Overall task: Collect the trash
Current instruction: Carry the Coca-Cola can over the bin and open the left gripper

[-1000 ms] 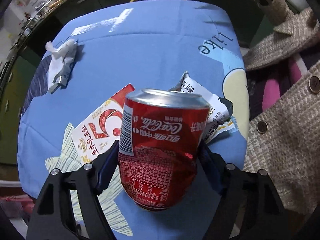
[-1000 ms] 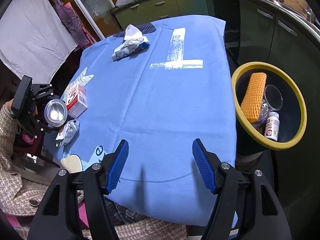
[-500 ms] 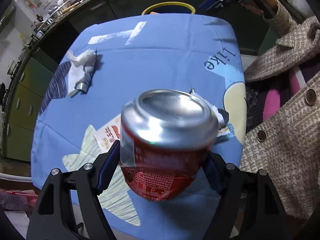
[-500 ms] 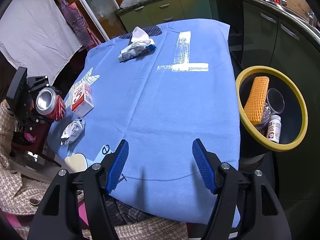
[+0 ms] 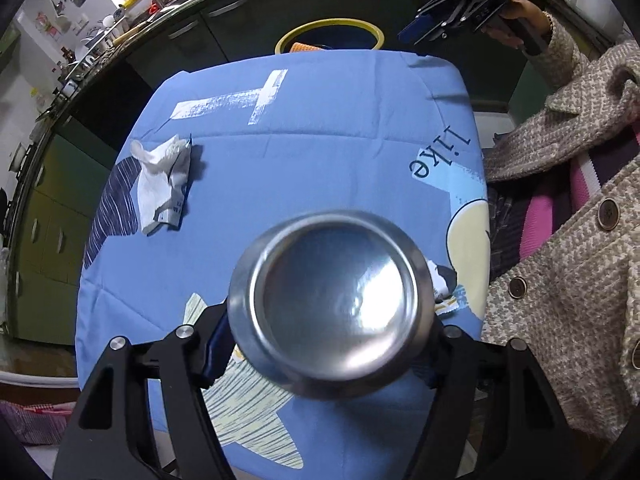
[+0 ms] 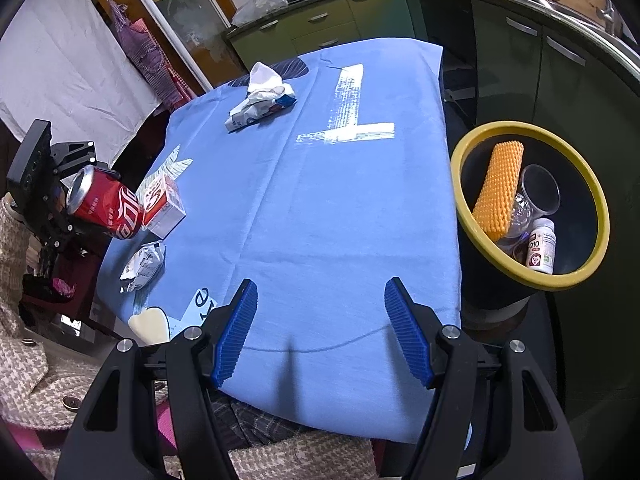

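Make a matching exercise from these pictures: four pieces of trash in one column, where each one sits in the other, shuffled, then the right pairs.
Things
1. red cola can
2. orange sponge
3. crumpled white tissue pack
4. red and white carton

Places
A. inside the yellow-rimmed bin
B. far end of the blue cloth, near the white cross print
C. between the left gripper fingers, off the table
D. on the cloth right beside the lifted can

Pairs: 1-C, 2-A, 3-B, 4-D
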